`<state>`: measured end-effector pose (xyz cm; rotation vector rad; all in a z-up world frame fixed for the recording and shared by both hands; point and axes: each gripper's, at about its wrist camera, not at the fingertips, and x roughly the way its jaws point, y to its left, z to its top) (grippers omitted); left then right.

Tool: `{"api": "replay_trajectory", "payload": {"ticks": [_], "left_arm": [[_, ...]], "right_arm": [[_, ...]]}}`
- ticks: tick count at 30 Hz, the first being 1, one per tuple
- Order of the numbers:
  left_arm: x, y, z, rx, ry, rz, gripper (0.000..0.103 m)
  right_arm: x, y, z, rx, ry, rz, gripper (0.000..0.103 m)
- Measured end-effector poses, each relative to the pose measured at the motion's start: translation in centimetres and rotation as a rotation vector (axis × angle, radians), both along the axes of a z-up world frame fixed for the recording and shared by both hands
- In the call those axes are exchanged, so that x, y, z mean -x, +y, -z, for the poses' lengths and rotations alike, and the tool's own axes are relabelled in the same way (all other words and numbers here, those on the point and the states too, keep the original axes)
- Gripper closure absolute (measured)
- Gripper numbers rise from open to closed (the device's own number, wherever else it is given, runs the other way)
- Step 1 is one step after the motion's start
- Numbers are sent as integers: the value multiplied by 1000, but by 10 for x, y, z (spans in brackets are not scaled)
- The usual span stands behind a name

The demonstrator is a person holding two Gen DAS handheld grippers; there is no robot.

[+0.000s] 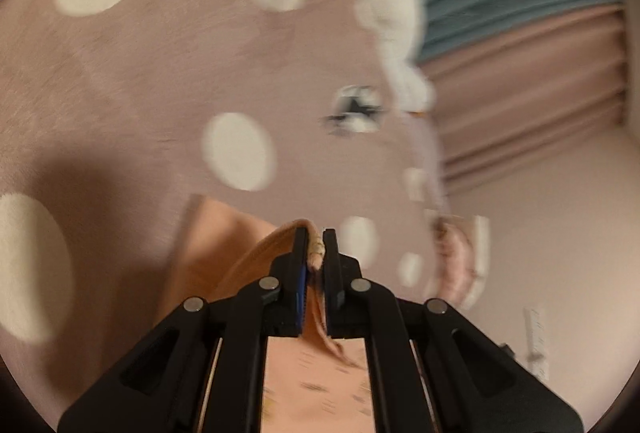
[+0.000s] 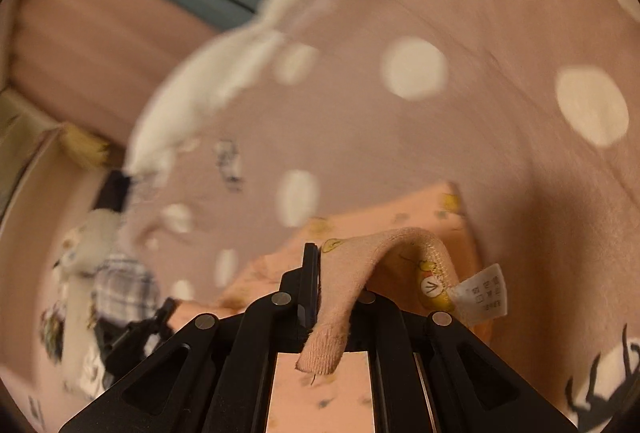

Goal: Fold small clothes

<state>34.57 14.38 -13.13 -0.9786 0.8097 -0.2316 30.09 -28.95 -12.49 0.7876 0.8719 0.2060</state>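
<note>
Left gripper and right gripper each pinch an edge of the peach garment over the dotted pink bedspread — white care label hangs off it, print unreadable.

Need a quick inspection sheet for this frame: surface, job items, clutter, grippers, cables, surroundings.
Surface: pink bedspread with cream dots.
Job's things: peach garment, edge pinched at both ends; care label hanging.
Clutter: white cloth, plaid item, blurred.
Grippers: left gripper and right gripper shut on the garment.
Cables: nothing seen.
Surroundings: pink and blue curtain.
</note>
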Motion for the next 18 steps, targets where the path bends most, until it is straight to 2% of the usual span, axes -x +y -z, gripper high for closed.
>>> {"api": "replay_trajectory", "payload": {"ticks": [3,5,7,8,11,14,16,18], "left_arm": [[-15,15,20,-34,103,-57,99],[-19,26,24,-78,145,-86,99],[-15,35,16,-148,140,-91,99],[-12,37,10,-178,122,-73,99],[1,25,-13,-273,30,51,99],[19,-9,-22,-268,-48,269,96],[30,-37,-18,-289,-45,415,95],[33,-62,-7,-380,-1,481,95]], "right_arm": [[-12,-16,11,-17,54,60,95],[-12,-32,8,14,33,111,91],[-7,-39,-2,58,8,118,88],[-2,-38,-9,84,-23,84,88],[17,-15,-27,212,-125,-100,88],[33,16,-28,242,-146,-290,88],[35,40,-19,300,-110,-387,88],[33,63,-6,381,-63,-449,88]]}}
